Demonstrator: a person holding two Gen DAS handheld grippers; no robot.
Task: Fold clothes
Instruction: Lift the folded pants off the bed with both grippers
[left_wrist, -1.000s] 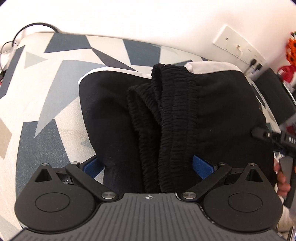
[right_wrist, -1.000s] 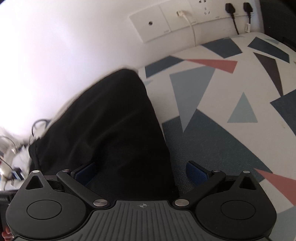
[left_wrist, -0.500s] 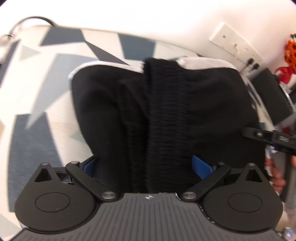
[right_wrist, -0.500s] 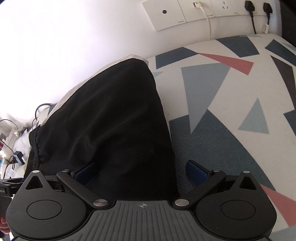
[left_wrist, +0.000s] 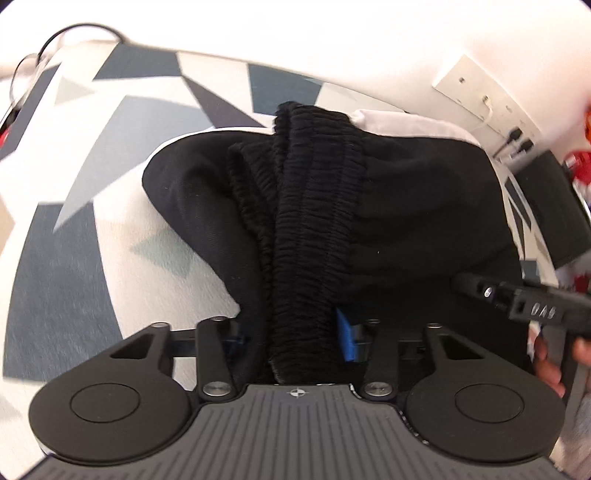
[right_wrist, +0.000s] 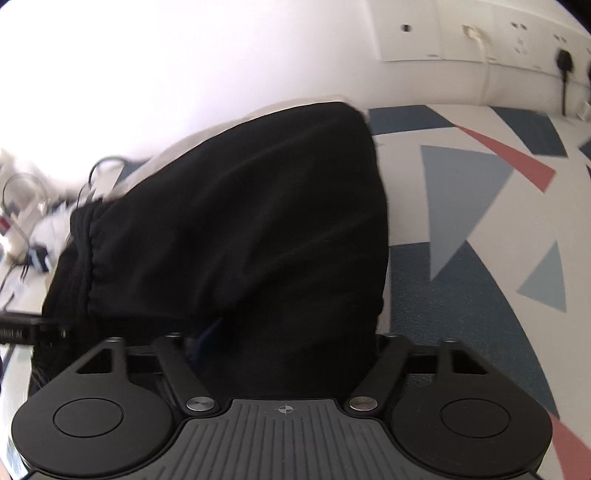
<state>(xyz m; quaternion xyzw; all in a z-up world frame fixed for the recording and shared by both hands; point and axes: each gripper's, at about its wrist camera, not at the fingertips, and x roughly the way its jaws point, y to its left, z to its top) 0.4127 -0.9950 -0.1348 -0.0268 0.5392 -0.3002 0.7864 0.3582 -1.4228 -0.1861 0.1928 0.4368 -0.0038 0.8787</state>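
Left wrist view: my left claw (left_wrist: 295, 338) is closing, with the ribbed waistband (left_wrist: 314, 236) of the black shorts (left_wrist: 424, 206) bunched between its fingers. The left pad is mostly buried in cloth; only the blue right pad (left_wrist: 345, 339) shows, touching the band's edge. I cannot tell whether the pads press the cloth yet. The shorts lie on a patterned sheet (left_wrist: 74, 258), white lining (left_wrist: 399, 122) showing at their far edge. At right the other claw's body (left_wrist: 517, 299) enters, cut off by the frame; its raised lettering is too blurred to read. Fingers of a hand (left_wrist: 550, 365) wrap its handle.

Right wrist view: my right claw (right_wrist: 284, 343) is closing around a fold of the shorts (right_wrist: 240, 221), which hides both pads apart from a blue sliver (right_wrist: 207, 332); contact unclear. Clutter at far left is blurred. Wall sockets (right_wrist: 517, 40) sit at the upper right.
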